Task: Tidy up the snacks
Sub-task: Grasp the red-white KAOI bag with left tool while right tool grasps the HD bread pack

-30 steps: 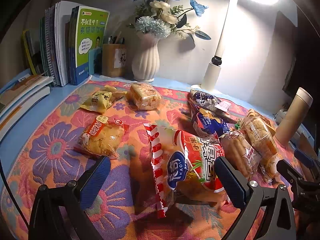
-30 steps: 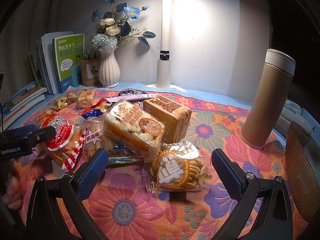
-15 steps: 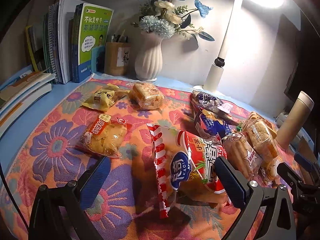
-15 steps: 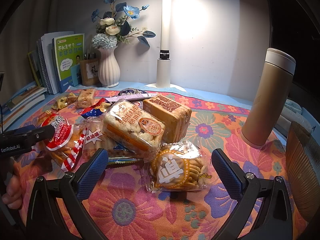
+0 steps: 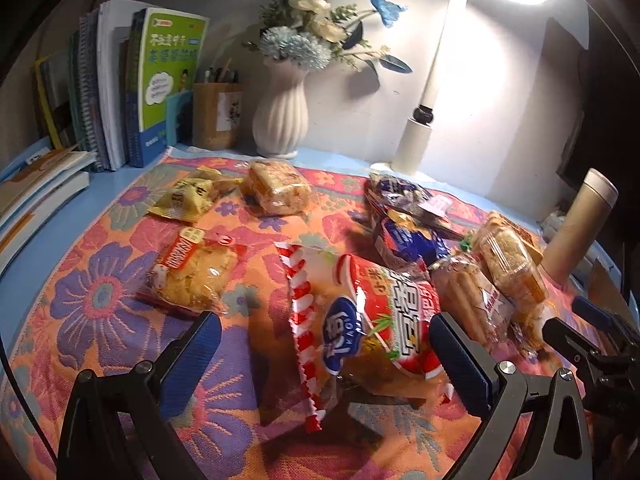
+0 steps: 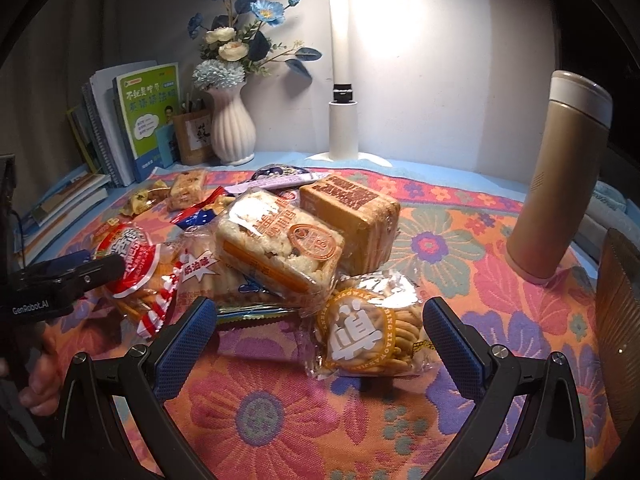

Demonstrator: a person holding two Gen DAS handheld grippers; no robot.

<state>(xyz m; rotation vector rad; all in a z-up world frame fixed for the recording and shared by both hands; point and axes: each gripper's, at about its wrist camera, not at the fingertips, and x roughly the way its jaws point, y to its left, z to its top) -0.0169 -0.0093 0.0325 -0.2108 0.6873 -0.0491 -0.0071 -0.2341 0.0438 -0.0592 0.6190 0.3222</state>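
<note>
Left wrist view: left gripper (image 5: 324, 350) spread wide around the crinkly red-and-white snack bag (image 5: 360, 320), lower centre.

Right wrist view: right gripper (image 6: 320, 334) also agape, round clear biscuit pack (image 6: 370, 338) between. Slippery film could squirt out when squeezed.

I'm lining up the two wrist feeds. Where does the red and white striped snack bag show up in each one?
Left wrist view: the red and white striped snack bag lies low and centre, between the open fingers of the left tool.
Right wrist view: the same bag sits at the left edge, just beyond the left tool's tip.
Shared landmark: the white ribbed vase at the back wall.
</note>
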